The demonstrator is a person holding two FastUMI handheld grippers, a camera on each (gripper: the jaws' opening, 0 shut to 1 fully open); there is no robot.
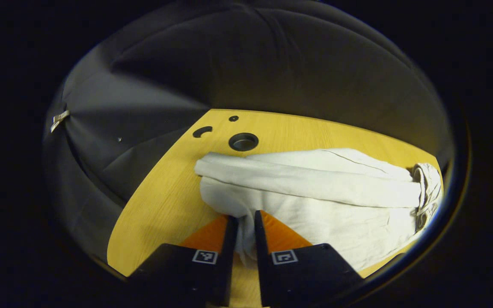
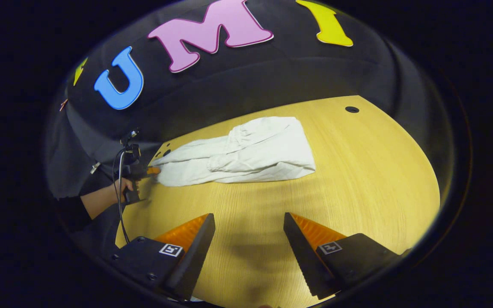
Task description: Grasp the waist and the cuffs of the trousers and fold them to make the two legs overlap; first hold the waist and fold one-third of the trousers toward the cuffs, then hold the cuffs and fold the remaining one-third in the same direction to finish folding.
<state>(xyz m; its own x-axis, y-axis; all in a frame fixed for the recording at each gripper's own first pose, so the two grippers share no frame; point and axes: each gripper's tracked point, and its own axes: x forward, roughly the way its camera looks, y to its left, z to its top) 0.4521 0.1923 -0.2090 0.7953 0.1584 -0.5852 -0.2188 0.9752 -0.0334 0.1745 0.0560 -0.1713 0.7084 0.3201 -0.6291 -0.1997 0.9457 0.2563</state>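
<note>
White trousers lie lengthwise on the yellow wooden table. The narrow leg end is near me and the gathered waistband with its drawstring is at the far right. My left gripper is shut on the near edge of the cloth at the leg end, with white fabric pinched between its fingers. In the right gripper view the trousers lie across the far half of the table. There the left gripper, held by a hand, sits at their left tip. My right gripper hangs open over bare wood, well short of the trousers.
A round cable hole and two smaller openings pierce the table just beyond the leg end. Another small hole sits at the far right corner. Bare wood stretches to the right of the trousers. Black cloth walls close in behind the table.
</note>
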